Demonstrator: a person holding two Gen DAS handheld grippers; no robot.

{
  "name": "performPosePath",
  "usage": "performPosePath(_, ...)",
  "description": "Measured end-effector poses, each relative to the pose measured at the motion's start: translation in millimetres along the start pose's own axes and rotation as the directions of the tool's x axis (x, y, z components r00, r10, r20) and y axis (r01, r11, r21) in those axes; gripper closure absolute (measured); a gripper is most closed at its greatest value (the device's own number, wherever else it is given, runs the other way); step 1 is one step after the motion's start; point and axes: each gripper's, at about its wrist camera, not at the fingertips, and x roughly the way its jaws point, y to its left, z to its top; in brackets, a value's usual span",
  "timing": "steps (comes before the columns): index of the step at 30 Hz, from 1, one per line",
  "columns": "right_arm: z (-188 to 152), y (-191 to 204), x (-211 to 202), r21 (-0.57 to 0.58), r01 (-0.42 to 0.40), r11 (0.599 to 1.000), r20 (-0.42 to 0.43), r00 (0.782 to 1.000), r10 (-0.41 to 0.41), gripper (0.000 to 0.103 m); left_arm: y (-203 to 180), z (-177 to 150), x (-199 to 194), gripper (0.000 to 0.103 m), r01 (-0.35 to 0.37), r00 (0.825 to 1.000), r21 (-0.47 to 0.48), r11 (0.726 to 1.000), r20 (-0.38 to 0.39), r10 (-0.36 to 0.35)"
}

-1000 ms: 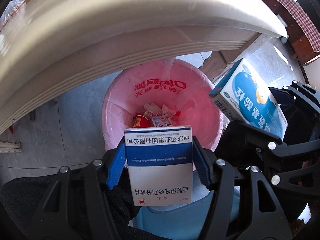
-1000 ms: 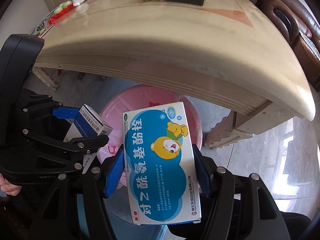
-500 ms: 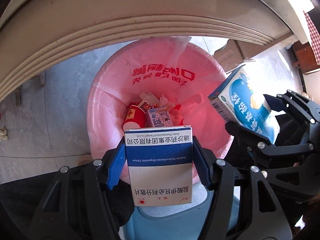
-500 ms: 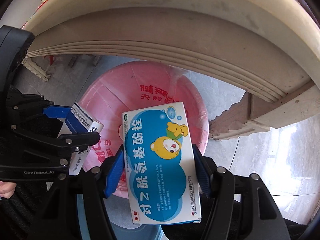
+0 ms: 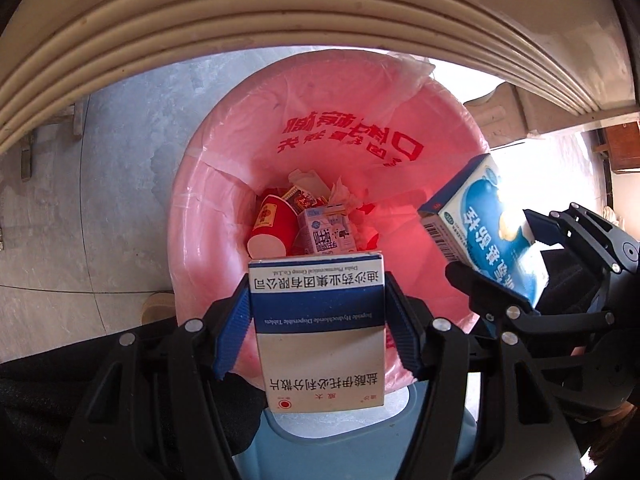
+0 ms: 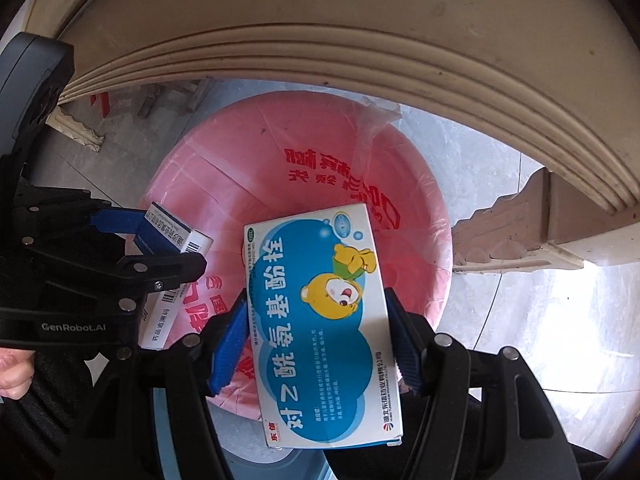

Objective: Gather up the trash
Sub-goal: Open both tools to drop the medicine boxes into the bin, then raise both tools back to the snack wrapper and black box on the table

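Observation:
My left gripper [image 5: 316, 320] is shut on a white and dark blue medicine box [image 5: 318, 332], held over the near rim of a bin lined with a pink bag [image 5: 224, 184]. My right gripper [image 6: 316, 336] is shut on a white and light blue medicine box with a cartoon bear [image 6: 320, 320], also above the bin [image 6: 400, 184]. In the left wrist view the right gripper [image 5: 560, 264] and its box [image 5: 484, 232] show at the right. In the right wrist view the left gripper [image 6: 132, 240] and its box [image 6: 172, 256] show at the left.
The bin holds a red paper cup [image 5: 270, 224], a small milk carton [image 5: 326, 232] and crumpled paper [image 5: 312, 184]. A cream table edge [image 5: 280, 20] overhangs the bin's far side. A carved table leg [image 6: 520, 224] stands right of the bin. Grey tile floor [image 5: 100, 208] surrounds it.
Both grippers have moved down and forward under the table edge with their boxes. The bin now fills more of both views and its contents show more clearly.

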Motion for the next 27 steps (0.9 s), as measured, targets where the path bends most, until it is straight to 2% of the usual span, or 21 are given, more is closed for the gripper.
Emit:
performPosePath(8,1.1,-0.4,2.9,0.009,-0.011,1.0,-0.007,1.0,0.011,0.041,4.9,2.0,1.6,0.042,-0.001,1.0,-0.01,1.0,-0.015,0.001)
performPosePath(17,1.0,-1.3,2.9,0.017,-0.006,1.0,-0.015,1.0,0.006,0.04,8.6,4.7,4.7,0.03,-0.031,0.999,-0.027,0.999,-0.034,0.03)
performPosePath(27,-1.7,-1.7,-2.7,0.012,0.0,1.0,-0.003,1.0,0.0,0.039,6.3,3.5,-0.3,0.029,-0.036,0.999,-0.019,0.999,-0.025,0.036)
